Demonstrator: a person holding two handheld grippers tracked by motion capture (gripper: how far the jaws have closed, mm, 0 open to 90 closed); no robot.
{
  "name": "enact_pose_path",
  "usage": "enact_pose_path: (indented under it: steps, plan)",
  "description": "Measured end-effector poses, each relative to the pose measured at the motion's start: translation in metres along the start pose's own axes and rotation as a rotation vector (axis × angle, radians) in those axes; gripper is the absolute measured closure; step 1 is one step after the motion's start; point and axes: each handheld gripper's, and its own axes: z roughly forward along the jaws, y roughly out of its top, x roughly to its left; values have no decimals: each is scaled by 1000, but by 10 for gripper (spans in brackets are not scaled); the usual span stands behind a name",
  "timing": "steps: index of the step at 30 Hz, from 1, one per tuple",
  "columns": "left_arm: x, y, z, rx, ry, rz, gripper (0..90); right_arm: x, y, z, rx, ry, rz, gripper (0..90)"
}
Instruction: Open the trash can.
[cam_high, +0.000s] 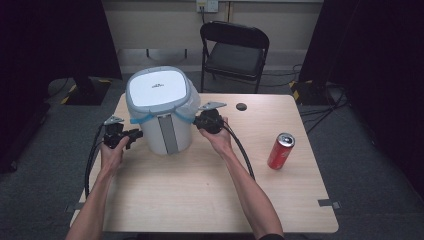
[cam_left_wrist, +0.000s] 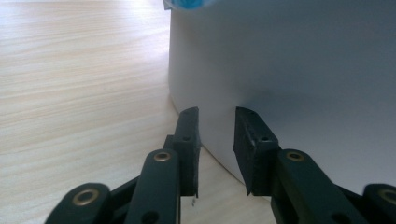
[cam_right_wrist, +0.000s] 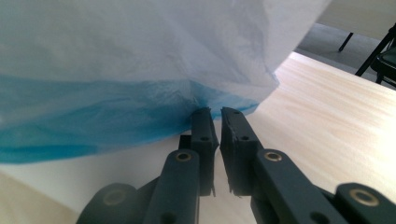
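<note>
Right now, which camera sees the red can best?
The high view: the red can stands upright on the table, whole and unblocked, right of the bin. The left gripper view faces the bin's wall; the right gripper view faces its bag.

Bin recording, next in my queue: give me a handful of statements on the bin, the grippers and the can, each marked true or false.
1. The white bin has its lid closed. True.
2. The red can lies on its side. False: it stands upright on the table.
3. The right gripper has its tips at the blue-edged bag hanging from the bin's rim. True.
4. The left gripper is over by the can. False: it sits at the bin's lower wall.
5. The folding chair stands on the table. False: it stands on the floor behind it.
</note>
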Motion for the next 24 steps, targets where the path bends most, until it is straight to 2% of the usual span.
enact_pose_path:
  steps: [1,3,5,6,9,10,11,12,13,14,15,16,18,20,21,24]
  plan:
    - [0,0,0,0,0,0,783,0,0,0,0,0,0,850]
    - [-6,0,-2,25,-14,21,798,5,-7,-10,-11,7,8,857]
    - [-8,-1,-2,28,-23,28,798,7,-10,-14,-12,12,5,857]
    - [-13,-3,-5,26,-37,40,798,10,-16,-22,-20,12,10,860]
    - [-21,-8,-8,31,-57,54,809,15,-23,-34,-15,18,7,858]
    - [-25,-8,-9,38,-56,64,809,17,-25,-38,-5,21,-2,846]
    - [-29,-8,-10,46,-40,92,807,18,-27,-42,12,23,-3,817]
    - [-34,-7,-10,53,-3,121,783,18,-29,-45,30,18,1,785]
    - [-36,-6,-9,59,3,120,712,19,-31,-47,48,2,2,783]
    - [-37,-6,-7,58,-2,97,656,20,-31,-50,59,-23,-7,771]
    - [-36,-6,-6,63,4,100,551,19,-31,-51,67,-52,-8,760]
    - [-36,-6,-4,61,-5,90,510,17,-31,-53,68,-75,-10,751]
    - [-36,-4,0,46,22,83,512,11,-34,-53,89,-99,10,748]
    - [-30,-3,2,31,10,54,499,2,-39,-51,119,-126,15,741]
    - [-27,-3,5,30,26,54,489,-4,-41,-50,126,-144,22,730]
    - [-21,-1,11,47,23,40,484,-15,-42,-46,114,-166,41,704]
